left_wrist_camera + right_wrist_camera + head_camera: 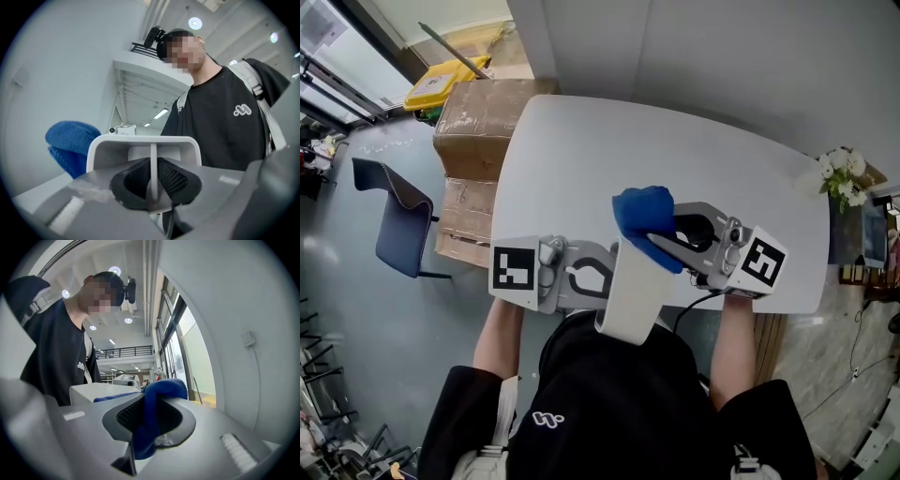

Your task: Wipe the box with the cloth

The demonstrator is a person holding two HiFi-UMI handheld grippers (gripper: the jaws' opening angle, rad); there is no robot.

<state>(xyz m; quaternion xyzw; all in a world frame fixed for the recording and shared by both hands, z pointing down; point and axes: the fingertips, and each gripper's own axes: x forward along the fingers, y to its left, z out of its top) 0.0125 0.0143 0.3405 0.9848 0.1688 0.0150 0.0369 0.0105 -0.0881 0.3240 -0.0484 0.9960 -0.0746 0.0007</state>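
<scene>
In the head view I hold an off-white box (634,292) tilted in the air over the near edge of the white table (609,150). My left gripper (602,281) is shut on its left side; in the left gripper view a thin wall of the box (140,145) stands pinched between the jaws. A blue cloth (643,215) is bunched in my right gripper (664,242), which is shut on it, and it rests on the box's far end. The right gripper view shows the cloth (157,397) between the jaws, next to the box (91,392). The cloth (70,140) lies behind the box's rim.
Stacked cardboard boxes (476,120) and a yellow bin (441,84) stand past the table's left end. A dark chair (398,220) stands on the floor at the left. White flowers (842,174) sit off the table's right corner. A wall runs behind the table.
</scene>
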